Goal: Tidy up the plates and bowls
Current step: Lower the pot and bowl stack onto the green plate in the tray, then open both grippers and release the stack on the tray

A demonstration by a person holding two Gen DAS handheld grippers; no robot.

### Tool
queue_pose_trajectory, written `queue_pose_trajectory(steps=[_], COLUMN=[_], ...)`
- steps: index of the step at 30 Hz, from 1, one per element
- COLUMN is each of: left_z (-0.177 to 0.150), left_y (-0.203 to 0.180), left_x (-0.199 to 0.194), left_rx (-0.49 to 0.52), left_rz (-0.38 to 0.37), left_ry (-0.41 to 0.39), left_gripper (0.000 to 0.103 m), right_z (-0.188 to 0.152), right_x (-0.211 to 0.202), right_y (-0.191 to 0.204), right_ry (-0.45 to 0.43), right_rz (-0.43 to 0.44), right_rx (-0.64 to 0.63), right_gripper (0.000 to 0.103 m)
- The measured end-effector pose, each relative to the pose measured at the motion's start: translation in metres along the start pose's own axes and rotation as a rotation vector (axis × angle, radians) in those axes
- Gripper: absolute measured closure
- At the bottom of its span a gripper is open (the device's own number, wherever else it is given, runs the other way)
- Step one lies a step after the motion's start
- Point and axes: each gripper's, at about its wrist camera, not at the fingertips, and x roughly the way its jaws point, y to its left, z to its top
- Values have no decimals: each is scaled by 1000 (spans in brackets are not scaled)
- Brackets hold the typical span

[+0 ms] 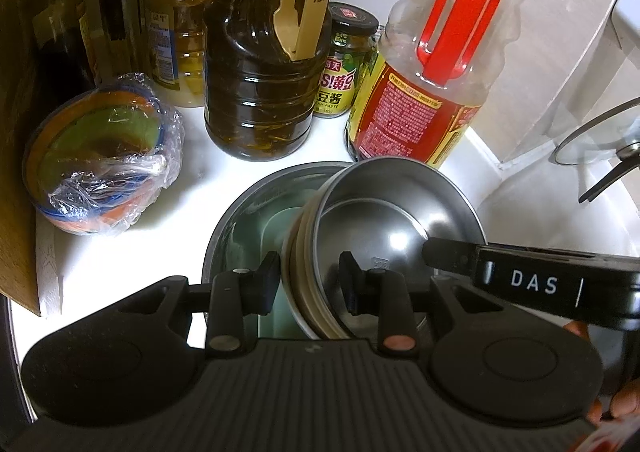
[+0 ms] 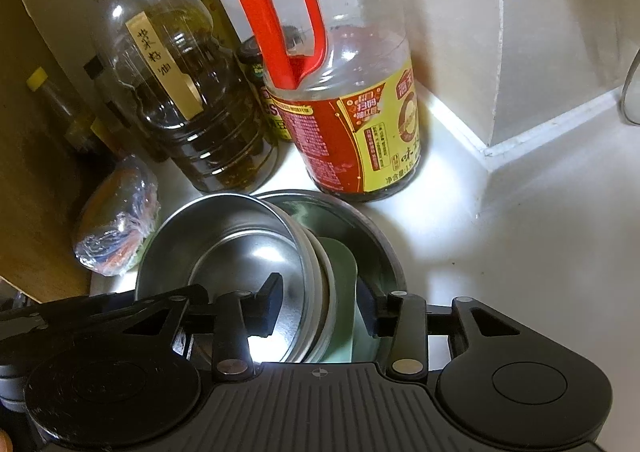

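My left tool (image 1: 308, 280) pinches the rim of the tilted steel bowls (image 1: 384, 228), which lean in the big bowl (image 1: 240, 211) at the counter's (image 1: 192, 179) back corner. My right tool (image 2: 318, 308) straddles their rims, half open, gripping nothing; both are equally near.

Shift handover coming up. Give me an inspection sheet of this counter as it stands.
Surface: white counter, brightly lit.
Job's things: small steel bowl tilted inside big steel bowl, green dish between them.
Clutter: oil jug, red-handled bottle, sauce jar, wrapped bowl, glass lid.
Claws: left claw straddles small bowl's rim; right claw open around it.
Cables: nothing seen.
Surroundings: tiled corner, cardboard.
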Motion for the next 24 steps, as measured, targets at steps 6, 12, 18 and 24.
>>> queue_pose_trajectory(steps=[6, 12, 18, 24], left_z=[-1, -3, -13, -35], left_y=[0, -10, -17, -26], left_x=[-10, -26, -47, -71], left_rx=[8, 52, 79, 71], left_rz=[-8, -4, 42, 82], left_ry=[-30, -81, -148, -204], left_gripper=[76, 76, 76, 76], right_z=[-4, -8, -17, -38], right_x=[-8, -14, -33, -59], right_y=[1, 2, 2, -1], right_ry=[-25, -43, -98, -156], right_rz=[15, 32, 58, 88], right_rx=[-3, -3, -24, -42], right_gripper=[56, 50, 48, 48])
